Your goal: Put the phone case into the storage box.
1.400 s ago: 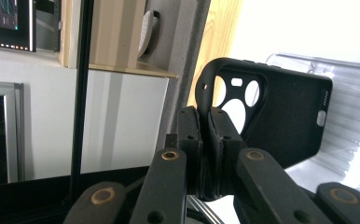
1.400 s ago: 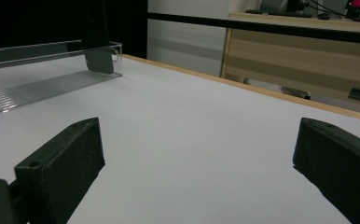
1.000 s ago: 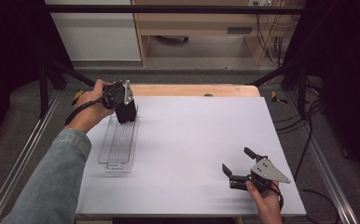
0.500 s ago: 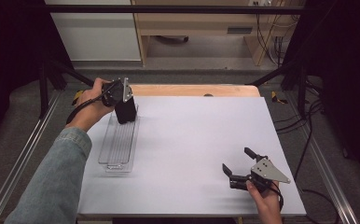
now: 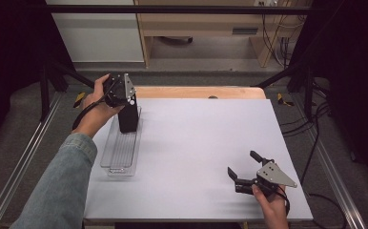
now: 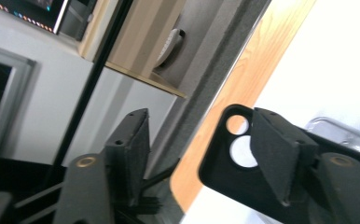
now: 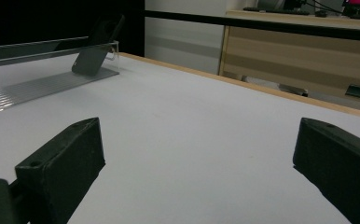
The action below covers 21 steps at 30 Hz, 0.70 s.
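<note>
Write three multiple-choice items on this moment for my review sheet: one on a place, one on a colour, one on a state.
1. Where is the phone case?
A. In the clear tray at the table's far left
B. Between the right gripper's fingers
C. On the floor beside the table

2. What colour is the phone case?
A. White
B. Red
C. Black

3. How are the right gripper's fingers?
A. Shut on the phone case
B. Apart, with nothing between them
C. Pressed together, empty

Answers:
1 A: the phone case stands propped at the far end of the clear tray on the table.
2 C: the case is black in the high view and in both gripper views.
3 B: the right gripper is at the near right, and its fingers stand wide apart over bare table.
</note>
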Tool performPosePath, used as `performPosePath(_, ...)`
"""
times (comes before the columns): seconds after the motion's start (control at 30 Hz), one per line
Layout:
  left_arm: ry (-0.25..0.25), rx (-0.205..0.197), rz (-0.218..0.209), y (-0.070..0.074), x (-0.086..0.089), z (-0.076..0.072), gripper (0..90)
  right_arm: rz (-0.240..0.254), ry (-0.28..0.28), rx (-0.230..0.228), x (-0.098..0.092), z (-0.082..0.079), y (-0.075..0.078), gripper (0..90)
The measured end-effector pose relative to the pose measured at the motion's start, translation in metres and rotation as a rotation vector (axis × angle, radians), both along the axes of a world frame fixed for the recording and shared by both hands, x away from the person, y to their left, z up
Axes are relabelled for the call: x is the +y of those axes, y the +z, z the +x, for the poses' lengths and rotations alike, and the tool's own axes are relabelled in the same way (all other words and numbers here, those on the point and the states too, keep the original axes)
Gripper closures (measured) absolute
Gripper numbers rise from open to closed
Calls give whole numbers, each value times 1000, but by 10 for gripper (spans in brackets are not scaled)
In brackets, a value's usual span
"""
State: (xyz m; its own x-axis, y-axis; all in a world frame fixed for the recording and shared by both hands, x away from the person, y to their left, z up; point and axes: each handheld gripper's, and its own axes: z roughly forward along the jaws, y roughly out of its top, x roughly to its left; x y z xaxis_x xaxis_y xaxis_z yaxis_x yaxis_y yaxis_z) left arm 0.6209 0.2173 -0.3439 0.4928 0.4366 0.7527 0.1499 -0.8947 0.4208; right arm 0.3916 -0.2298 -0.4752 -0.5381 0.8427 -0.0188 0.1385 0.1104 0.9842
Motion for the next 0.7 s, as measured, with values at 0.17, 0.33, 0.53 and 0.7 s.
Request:
performPosePath(0.17,23,19,-38,-2,0,-10,305,-2,1,-1,1,0,0,23)
performPosePath(0.33,35,37,-81,-2,-2,-17,261,-3,1,-1,1,0,0,23)
performPosePath(0.53,43,54,-114,-5,-4,-22,232,-5,2,-1,2,0,0,23)
performPosePath(0.7,57,61,-151,-8,-4,-24,214,-4,-1,-1,1,0,0,23)
